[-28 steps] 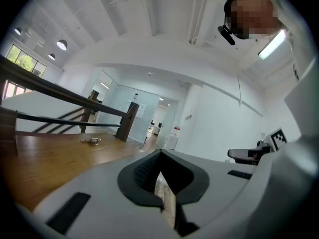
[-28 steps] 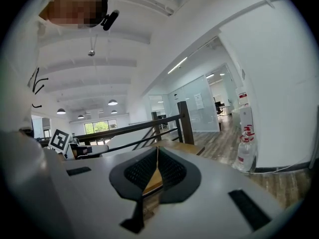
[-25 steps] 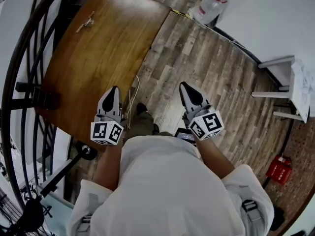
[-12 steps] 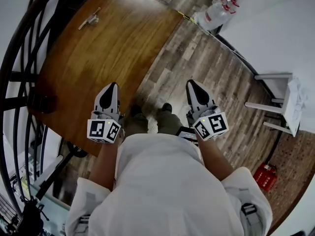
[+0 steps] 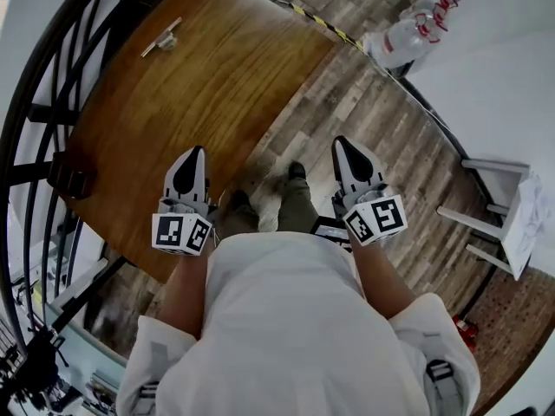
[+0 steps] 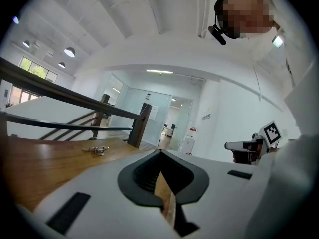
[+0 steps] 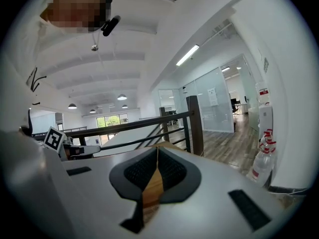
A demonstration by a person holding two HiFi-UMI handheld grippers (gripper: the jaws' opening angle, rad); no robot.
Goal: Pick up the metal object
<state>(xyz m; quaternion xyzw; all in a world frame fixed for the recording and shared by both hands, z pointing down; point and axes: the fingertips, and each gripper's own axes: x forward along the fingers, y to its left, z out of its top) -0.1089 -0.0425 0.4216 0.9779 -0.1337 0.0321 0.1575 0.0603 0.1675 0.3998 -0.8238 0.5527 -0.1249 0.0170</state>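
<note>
A brown wooden tabletop (image 5: 217,85) fills the upper left, with a small silver metal latch (image 5: 162,38) near the top. At lower centre, the left gripper (image 5: 197,154) and right gripper (image 5: 341,143) have their fingers pressed together, empty.

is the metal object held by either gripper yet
No, the metal object lies on the table, well ahead of the left gripper and right gripper.

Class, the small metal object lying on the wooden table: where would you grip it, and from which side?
The metal object lies flat on the wooden table, so come from above and pinch across its long thin bar; a level approach would likely find little to catch.
</note>
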